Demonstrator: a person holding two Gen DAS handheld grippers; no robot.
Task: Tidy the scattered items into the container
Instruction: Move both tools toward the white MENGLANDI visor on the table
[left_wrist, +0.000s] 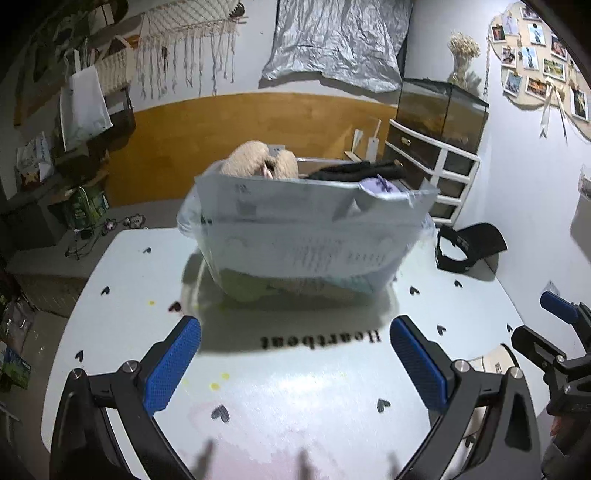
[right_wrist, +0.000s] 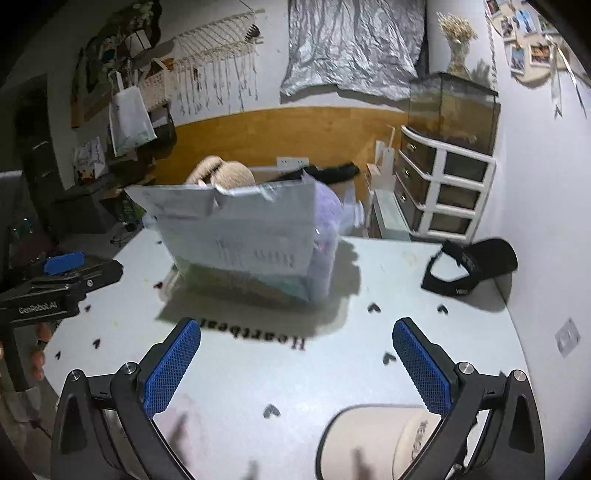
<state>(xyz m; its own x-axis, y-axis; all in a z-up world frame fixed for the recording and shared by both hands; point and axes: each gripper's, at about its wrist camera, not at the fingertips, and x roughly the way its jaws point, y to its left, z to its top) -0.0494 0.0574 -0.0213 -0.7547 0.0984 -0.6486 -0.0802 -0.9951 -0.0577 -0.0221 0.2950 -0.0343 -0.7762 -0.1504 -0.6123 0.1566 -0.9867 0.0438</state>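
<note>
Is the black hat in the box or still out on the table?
Out. The black cap lies on the white table, to the right of the clear box and apart from it, near the table's far edge.

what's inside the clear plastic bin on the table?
Inside the clear plastic bin: a beige plush toy poking above the rim, a black garment, a purple item. A paper sheet hides most of the rest.

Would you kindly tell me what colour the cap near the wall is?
The cap is black, clearest in the right wrist view.
</note>
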